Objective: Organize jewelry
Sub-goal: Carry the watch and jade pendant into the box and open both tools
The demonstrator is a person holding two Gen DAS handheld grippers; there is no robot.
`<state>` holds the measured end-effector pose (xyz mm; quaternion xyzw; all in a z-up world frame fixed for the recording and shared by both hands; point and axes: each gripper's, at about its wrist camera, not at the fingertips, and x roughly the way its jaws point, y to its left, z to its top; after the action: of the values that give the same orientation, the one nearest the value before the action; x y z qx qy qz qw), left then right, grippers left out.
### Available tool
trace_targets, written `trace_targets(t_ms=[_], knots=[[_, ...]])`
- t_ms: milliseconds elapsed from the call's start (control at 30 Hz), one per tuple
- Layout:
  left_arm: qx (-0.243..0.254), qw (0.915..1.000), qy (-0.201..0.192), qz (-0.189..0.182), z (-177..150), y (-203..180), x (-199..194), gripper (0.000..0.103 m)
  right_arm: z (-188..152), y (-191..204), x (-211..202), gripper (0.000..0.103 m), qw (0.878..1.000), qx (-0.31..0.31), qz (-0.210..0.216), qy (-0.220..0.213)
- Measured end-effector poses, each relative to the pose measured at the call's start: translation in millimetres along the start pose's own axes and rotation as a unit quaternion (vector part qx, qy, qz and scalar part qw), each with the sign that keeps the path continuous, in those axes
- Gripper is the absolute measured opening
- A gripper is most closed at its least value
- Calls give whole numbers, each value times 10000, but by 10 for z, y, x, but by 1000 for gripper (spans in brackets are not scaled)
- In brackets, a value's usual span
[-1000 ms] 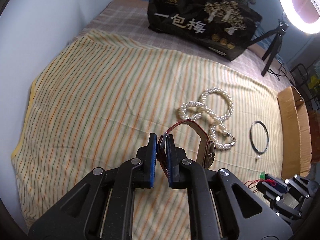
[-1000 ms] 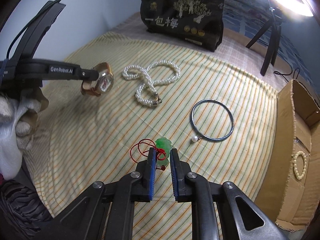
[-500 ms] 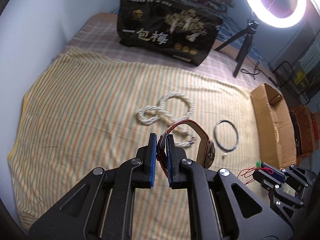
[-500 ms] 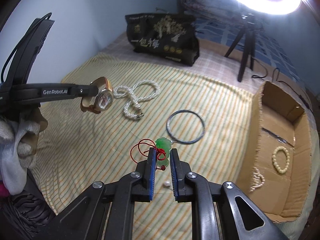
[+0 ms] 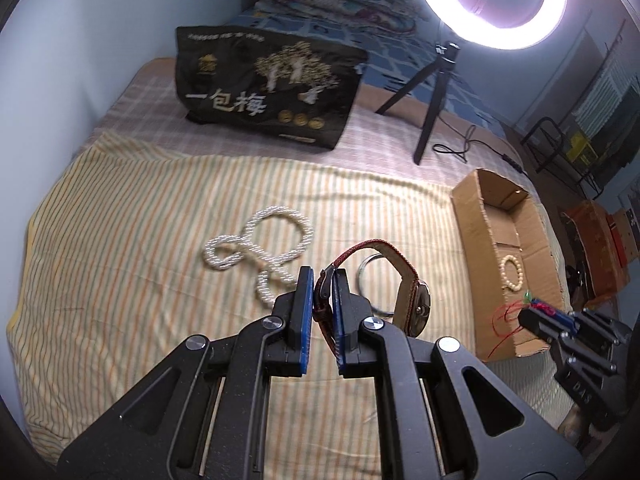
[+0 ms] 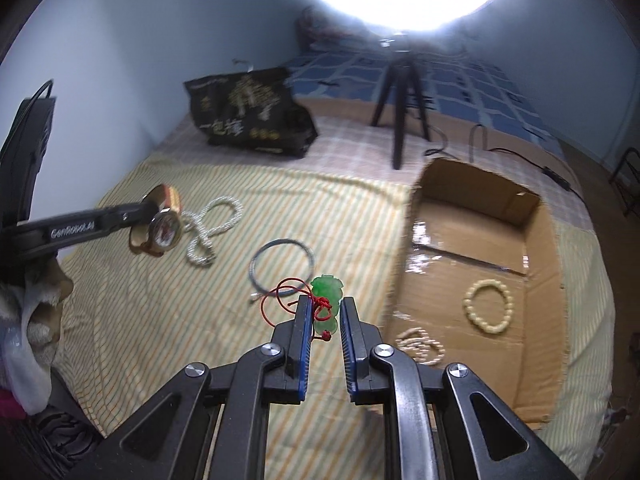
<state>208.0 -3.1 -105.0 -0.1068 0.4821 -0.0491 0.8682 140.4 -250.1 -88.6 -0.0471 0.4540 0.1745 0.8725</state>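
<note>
My left gripper (image 5: pixel 322 276) is shut on the red strap of a wristwatch (image 5: pixel 416 304) and holds it in the air above the striped cloth; the watch also shows in the right wrist view (image 6: pixel 165 232). My right gripper (image 6: pixel 324 305) is shut on a green pendant (image 6: pixel 327 290) with a red cord, held above the cloth just left of the cardboard box (image 6: pixel 536 240). A white pearl necklace (image 5: pixel 256 244) and a thin metal bangle (image 6: pixel 280 264) lie on the cloth. The box (image 5: pixel 468 216) holds a cream bead bracelet (image 6: pixel 489 306) and another bead string (image 6: pixel 420 345).
A black printed bag (image 5: pixel 268 88) stands at the back of the bed. A ring light on a small black tripod (image 5: pixel 432 92) stands behind the box, with a cable trailing right. The wall runs along the left side.
Both grippers have lifted and swung right toward the cardboard box with their items. The box now fills much more of the right wrist view.
</note>
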Motion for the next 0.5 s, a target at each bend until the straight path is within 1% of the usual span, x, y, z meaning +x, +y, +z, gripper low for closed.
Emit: trace_targets(t_ms=[267, 500], knots=[[227, 9994, -85, -245, 47, -393, -22, 7, 79, -462, -104, 12, 9988, 428, -170, -151], [452, 9976, -163, -493, 100, -836, -5, 7, 140, -862, -95, 12, 9964, 747, -343, -196]])
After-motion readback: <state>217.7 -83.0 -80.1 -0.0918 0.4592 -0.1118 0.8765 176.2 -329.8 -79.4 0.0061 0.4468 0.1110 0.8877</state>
